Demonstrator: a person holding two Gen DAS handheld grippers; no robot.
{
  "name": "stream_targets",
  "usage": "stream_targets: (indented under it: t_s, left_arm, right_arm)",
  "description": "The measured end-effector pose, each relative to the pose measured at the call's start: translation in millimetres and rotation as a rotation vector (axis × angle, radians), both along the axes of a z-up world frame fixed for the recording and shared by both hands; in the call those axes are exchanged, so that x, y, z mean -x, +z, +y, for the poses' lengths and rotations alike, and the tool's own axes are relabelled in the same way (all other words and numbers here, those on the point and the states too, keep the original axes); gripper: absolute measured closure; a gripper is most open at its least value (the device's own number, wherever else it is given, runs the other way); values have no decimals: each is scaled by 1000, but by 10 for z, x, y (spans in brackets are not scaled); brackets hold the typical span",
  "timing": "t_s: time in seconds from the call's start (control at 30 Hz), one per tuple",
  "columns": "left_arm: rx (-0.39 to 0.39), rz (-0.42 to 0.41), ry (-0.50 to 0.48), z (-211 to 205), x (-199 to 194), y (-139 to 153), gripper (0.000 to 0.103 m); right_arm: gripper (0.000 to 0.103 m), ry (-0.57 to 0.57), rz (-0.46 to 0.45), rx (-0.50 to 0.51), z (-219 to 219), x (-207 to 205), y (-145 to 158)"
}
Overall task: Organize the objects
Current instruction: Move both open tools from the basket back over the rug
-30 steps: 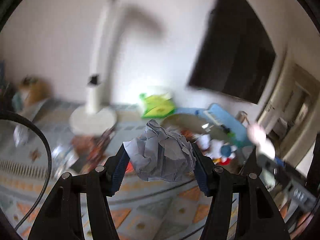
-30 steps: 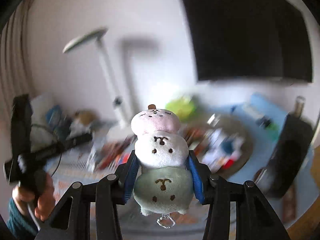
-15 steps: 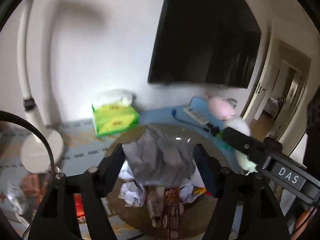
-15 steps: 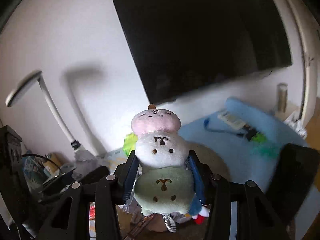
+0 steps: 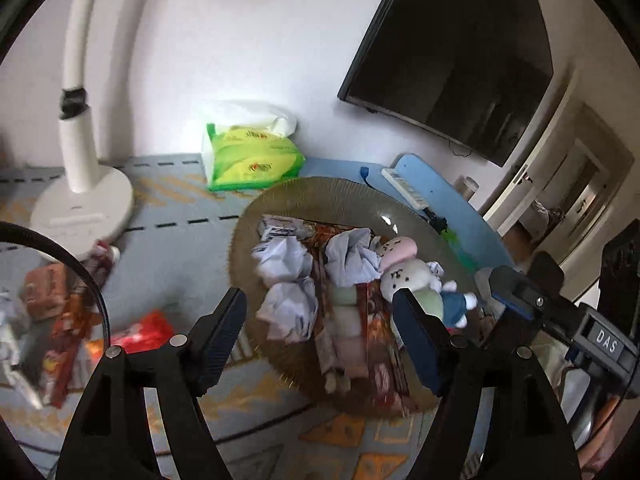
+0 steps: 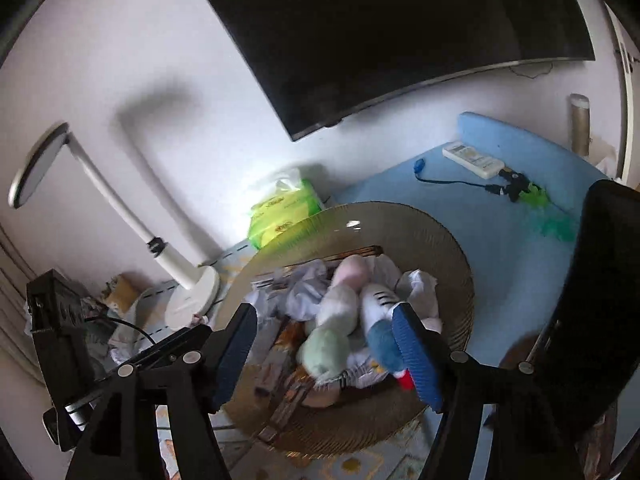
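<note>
Both the left gripper (image 5: 320, 328) and the right gripper (image 6: 326, 344) are seen opening, nothing pressed between their pads. The crumpled paper (image 5: 352, 256) and stacked plush toy (image 6: 336, 320) lie in the round tray (image 6: 448, 248).

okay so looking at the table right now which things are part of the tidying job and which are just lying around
Part of the job: round tray, crumpled paper balls, stacked plush toy, loose wrappers.

Just lying about: desk lamp, tissue pack, remote control, TV.

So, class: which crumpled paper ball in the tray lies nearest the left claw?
The lowest crumpled paper ball, just beyond the left claw; the other two lie farther back.
</note>
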State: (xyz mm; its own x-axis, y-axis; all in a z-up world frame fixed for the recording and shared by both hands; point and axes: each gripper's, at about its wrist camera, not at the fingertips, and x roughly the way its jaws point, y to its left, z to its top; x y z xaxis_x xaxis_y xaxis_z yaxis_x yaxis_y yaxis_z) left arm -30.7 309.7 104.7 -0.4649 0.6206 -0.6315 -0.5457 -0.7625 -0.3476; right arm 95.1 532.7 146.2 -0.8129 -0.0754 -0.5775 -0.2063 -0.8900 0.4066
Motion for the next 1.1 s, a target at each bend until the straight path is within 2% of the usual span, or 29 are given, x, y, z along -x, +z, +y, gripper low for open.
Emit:
stream_targets:
  t_s: [0.23, 0.3, 0.33, 0.4, 0.47, 0.67, 0.77, 0.8, 0.83, 0.9, 0.93, 1.1]
  left_arm:
    - [-41, 106, 79, -680, -330, 400, 29]
    - [-39, 141, 125, -980, -435, 479, 17]
    - [-36, 159, 157, -1173, -493, 484, 2]
    - [-29, 188, 240, -1542, -581, 410, 0]
    - [8, 153, 317, -1878, -564, 240, 0]
    - [111, 56, 552, -2666, -548, -473, 1]
    - [157, 47, 599, -2798, -546, -745, 1]
    - [176, 53, 606, -2795, -561, -802, 1]
    - [187, 24, 607, -2803, -540, -849, 1]
    - [157, 25, 591, -2809, -554, -851, 1]
    - [166, 34, 592, -2789, -557, -851, 1]
    - [193, 17, 548, -2724, -569, -884, 1]
  right_arm:
    - [33, 61, 68, -83, -509, -251, 323]
    - [33, 90, 87, -113, -686, -299, 378]
    - [33, 111, 95, -135, -801, -315, 399]
    - [32, 158, 108, -182, -1054, -327, 412]
    - [32, 193, 109, -213, -1258, -312, 371]
    - [29, 333, 90, -254, -1873, -157, 3]
    - [11, 370, 75, -364, -2137, -21, -341]
    - [11, 372, 42, -372, -2184, 47, -467]
    - [11, 385, 8, -352, -2209, 118, -593]
    - [11, 400, -28, -298, -2197, 207, -771]
    - [11, 396, -42, -277, -2191, 246, -851]
    - [11, 356, -113, -249, -2166, 357, -1103]
